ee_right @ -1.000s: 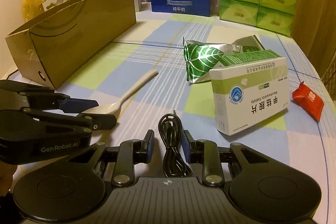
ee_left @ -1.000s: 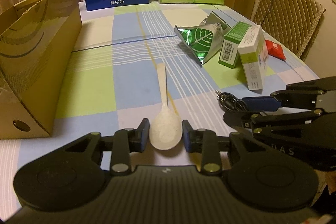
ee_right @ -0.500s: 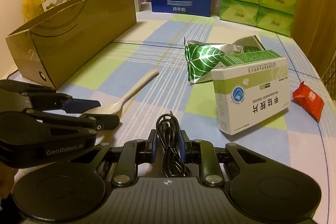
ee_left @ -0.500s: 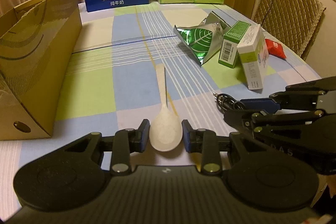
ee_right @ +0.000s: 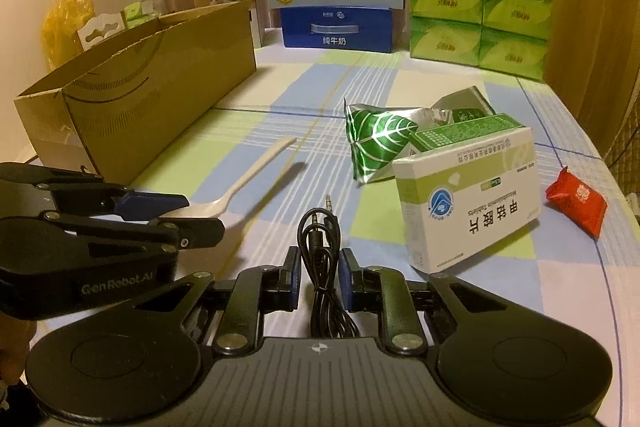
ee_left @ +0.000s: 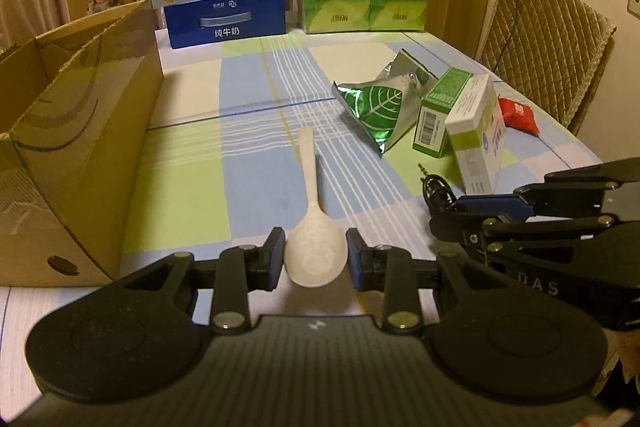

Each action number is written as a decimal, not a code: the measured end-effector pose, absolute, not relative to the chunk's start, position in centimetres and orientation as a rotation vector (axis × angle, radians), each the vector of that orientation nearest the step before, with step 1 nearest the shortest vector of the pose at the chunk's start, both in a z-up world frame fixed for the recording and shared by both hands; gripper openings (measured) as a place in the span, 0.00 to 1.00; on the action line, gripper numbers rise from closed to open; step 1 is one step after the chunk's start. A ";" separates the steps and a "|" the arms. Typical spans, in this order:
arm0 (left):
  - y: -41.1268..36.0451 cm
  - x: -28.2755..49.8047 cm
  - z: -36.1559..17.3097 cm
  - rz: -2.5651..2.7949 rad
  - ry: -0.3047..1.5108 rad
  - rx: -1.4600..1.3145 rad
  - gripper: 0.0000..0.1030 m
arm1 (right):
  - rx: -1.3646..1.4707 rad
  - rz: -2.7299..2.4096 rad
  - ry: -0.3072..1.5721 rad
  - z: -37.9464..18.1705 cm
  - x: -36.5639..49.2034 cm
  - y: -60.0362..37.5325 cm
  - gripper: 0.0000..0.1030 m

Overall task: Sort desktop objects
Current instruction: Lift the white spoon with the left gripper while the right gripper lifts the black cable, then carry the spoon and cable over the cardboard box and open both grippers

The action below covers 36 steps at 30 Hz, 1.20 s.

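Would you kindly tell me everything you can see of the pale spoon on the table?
The spoon is a cream, faintly speckled piece that looks like matte plastic, with a broad oval bowl and a flat handle that widens slightly at its rounded end. It seems whole and clean. The left gripper has its jaws closed on the two sides of the bowl. The handle points away over the checked tablecloth, casting a shadow beside it; whether it is lifted clear I cannot tell. Nothing else touches it.
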<state>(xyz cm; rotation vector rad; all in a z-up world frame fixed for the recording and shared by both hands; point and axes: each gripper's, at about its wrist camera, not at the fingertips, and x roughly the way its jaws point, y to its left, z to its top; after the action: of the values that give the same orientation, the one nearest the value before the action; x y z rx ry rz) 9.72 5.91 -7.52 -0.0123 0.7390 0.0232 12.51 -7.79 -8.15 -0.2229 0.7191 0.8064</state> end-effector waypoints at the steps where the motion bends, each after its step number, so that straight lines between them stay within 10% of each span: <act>1: 5.9 9.7 -7.4 0.022 0.736 -0.013 0.26 | -0.218 0.806 0.719 -8.1 12.5 -7.9 0.15; 36: 22.1 6.0 8.7 0.295 0.543 0.070 0.26 | -0.019 1.143 0.474 9.3 11.3 9.4 0.15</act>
<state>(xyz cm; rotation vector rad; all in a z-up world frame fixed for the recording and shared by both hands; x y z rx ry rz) 5.98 22.09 8.70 0.0703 0.5429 0.2953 11.31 9.42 9.32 -0.0193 0.4741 1.1429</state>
